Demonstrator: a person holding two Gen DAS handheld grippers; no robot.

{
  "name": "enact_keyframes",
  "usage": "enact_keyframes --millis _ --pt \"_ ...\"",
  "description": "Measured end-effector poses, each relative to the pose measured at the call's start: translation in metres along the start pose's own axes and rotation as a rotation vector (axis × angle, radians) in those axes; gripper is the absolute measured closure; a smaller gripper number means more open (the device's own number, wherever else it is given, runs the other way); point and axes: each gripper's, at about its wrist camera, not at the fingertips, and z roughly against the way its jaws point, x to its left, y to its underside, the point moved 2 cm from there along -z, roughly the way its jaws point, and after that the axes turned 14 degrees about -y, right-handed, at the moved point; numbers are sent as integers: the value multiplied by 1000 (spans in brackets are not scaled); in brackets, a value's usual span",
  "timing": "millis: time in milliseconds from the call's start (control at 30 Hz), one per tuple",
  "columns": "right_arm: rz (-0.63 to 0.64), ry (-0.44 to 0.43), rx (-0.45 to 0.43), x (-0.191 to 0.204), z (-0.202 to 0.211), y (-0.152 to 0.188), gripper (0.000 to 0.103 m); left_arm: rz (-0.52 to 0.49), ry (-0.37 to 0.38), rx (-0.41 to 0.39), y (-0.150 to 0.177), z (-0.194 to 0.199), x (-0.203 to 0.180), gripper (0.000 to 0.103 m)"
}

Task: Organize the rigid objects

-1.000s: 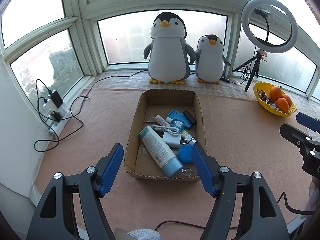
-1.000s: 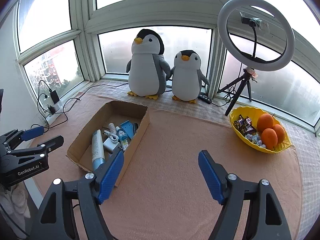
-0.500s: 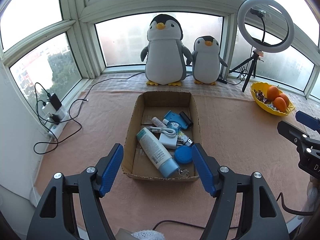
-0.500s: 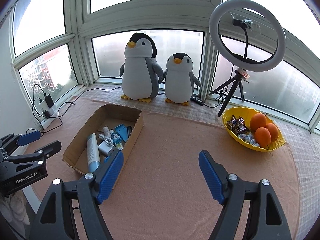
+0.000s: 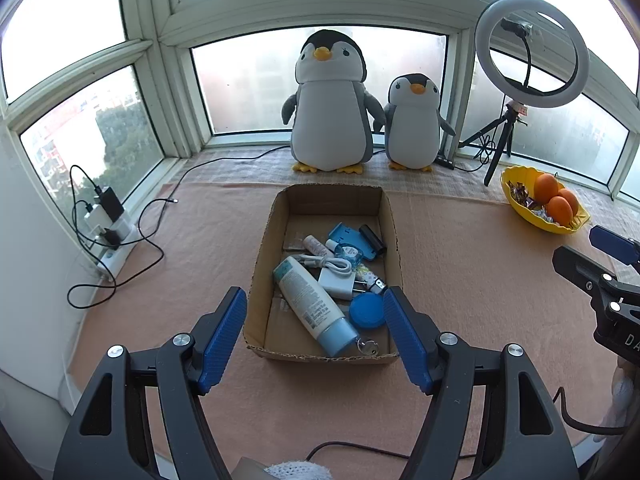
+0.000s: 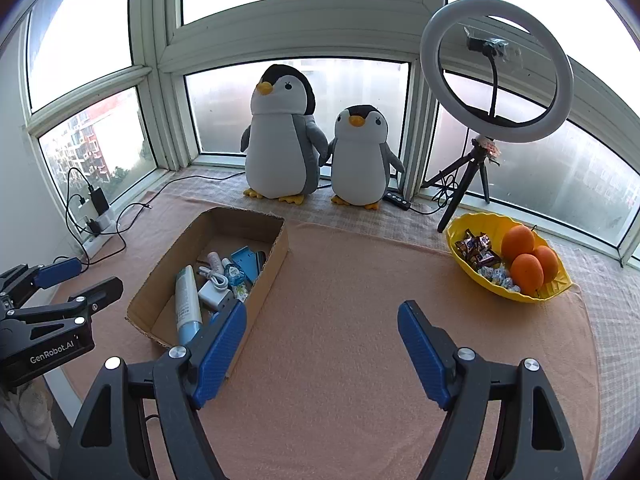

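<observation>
We are holding the left gripper [image 5: 314, 332] and right gripper [image 6: 322, 348] with jaws spread and pinching nothing, the cardboard box [image 5: 264, 258] lying just beyond the left jaws.

right gripper [image 5: 608, 264] cut off at frame edge, key [image 5: 370, 347] partly behind box wall [image 5: 320, 356]

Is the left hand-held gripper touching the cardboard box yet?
Apart. The right wrist view shows the left hand-held gripper hovering left of the cardboard box, with bare cloth between them; its jaws stand open and empty.
</observation>
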Motion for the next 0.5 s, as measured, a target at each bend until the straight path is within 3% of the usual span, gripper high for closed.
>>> enact_keyframes --millis 500 --pt "-1 -8 11 0 -3 1 28 0 3 6 -1 -1 -1 32"
